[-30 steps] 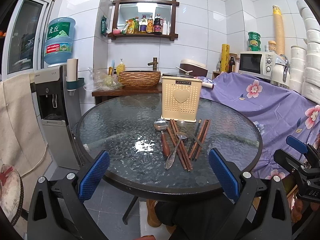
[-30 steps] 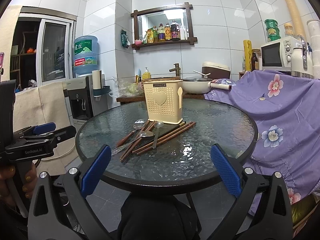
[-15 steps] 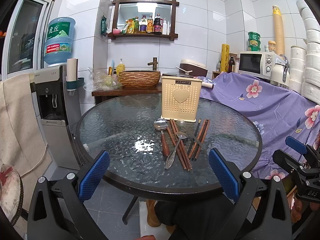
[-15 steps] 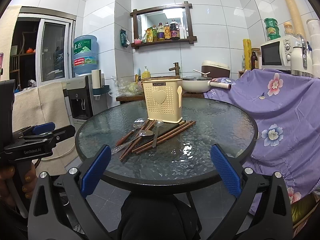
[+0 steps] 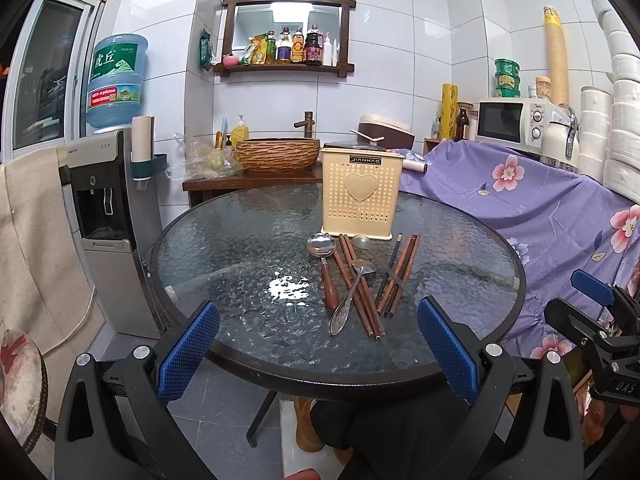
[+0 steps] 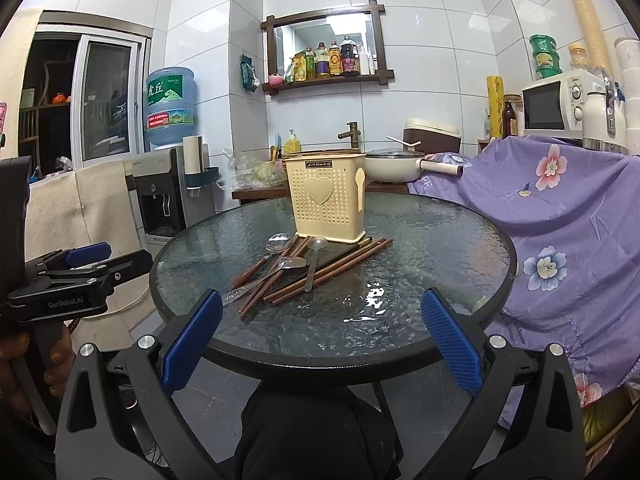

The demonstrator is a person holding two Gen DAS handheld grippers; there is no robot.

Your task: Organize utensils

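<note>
Left wrist view: nothing has moved; sorting not begun.
My left gripper (image 5: 318, 344) and right gripper (image 6: 320, 340) stay released, empty; spoons (image 5: 322, 250) and chopsticks (image 5: 360, 284) remain before the cutlery holder (image 5: 360, 198).

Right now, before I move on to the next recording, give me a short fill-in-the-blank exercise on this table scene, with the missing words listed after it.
1. The cream utensil holder bears a raised ____ shape on its front.
2. The spoons and chopsticks lie on a round ____ table.
3. The left gripper and right gripper both have their jaws ____, holding nothing.
4. The wooden-handled spoon lies at the ____ edge of the pile in the left wrist view.

Missing words: heart; glass; open; left
</note>
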